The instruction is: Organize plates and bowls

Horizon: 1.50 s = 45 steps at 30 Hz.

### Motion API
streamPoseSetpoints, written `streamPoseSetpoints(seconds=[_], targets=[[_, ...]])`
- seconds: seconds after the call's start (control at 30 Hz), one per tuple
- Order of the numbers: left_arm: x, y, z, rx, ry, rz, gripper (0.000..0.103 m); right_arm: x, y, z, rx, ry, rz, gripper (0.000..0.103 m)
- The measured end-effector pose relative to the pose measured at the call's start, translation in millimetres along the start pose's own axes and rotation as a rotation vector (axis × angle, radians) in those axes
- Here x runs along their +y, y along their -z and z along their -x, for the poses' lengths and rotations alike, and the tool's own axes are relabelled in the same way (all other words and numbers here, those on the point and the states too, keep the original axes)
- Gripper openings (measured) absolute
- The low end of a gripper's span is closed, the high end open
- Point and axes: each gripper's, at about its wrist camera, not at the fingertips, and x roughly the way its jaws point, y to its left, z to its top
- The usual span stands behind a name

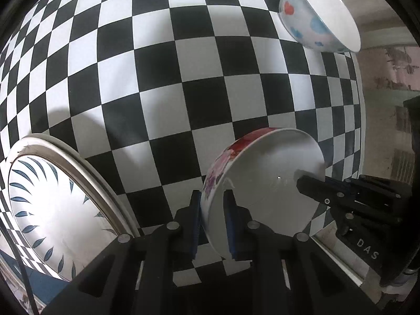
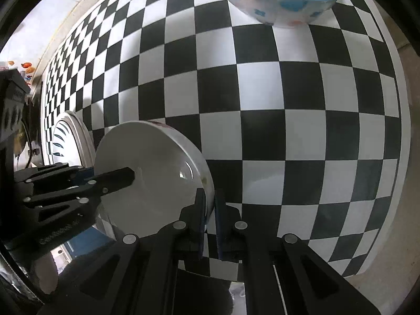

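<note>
A flowered bowl (image 1: pixel 262 183), white inside with red and pink blooms on its outer wall, is held tilted above a black-and-white checkered surface (image 1: pixel 183 78) by two hand-held grippers at once. The left gripper (image 1: pixel 212 225) is clamped on the bowl's near rim, one blue-padded finger outside the wall and one inside. The right gripper (image 2: pixel 208 225) is closed tight on the opposite rim in the same way. In each wrist view the other gripper is seen reaching in from the side, its black tip lying over the bowl's white interior. The two-sided grip appears chosen so that the smooth, heavy bowl is kept from swinging or slipping while carried.

Just beside the bowl, to the left, a large plate (image 1: pixel 52 210) with a blue leaf pattern and a pale rim rests on the surface; it is judged a likely place for stacking. Well apart, at the far edge of the surface, a second bowl (image 1: pixel 320 15), white with blue and red spots, stands upright on its own. No contact between the held bowl and the surface can be made out.
</note>
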Motion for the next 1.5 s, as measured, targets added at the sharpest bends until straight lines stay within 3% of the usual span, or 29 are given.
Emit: streamPoseSetpoints(seconds=[0.5, 0.67, 0.83, 0.97, 1.07, 1.13, 1.2, 1.5], targets=[[5.3, 7.9, -4.5, 0.007, -0.009, 0.021, 0.015, 22.9, -12.9, -3.1, 0.008, 0.031, 0.023, 0.008], [16.3, 10.8, -3.1, 0.032, 0.017, 0.083, 0.016, 22.4, -17.1, -2.1, 0.034, 0.013, 0.016, 0.009], [12.2, 23.2, 33.6, -0.034, -0.036, 0.053, 0.019, 23.0, -15.0, 19.1, 0.022, 0.018, 0.041, 0.010], [-2.6, 21.0, 73.3, -0.172, -0.106, -0.007, 0.032, 25.2, -16.7, 47.9, -0.019, 0.066, 0.081, 0.012], [-8.0, -3.1, 94.5, -0.275, -0.150, -0.011, 0.036, 20.5, -30.4, 74.5, -0.065, 0.034, 0.067, 0.014], [-6.3, -31.0, 101.9, -0.295, -0.123, 0.016, 0.036, 12.6, -43.7, 87.9, -0.087, 0.007, 0.051, 0.025], [-3.8, -60.4, 105.8, -0.299, -0.095, 0.047, 0.036, 5.0, -65.9, 106.4, -0.136, 0.014, 0.039, 0.048], [-2.4, -198.1, 106.4, -0.279, -0.037, 0.096, 0.036, -39.4, -184.4, 145.5, -0.268, -0.039, -0.097, 0.050]])
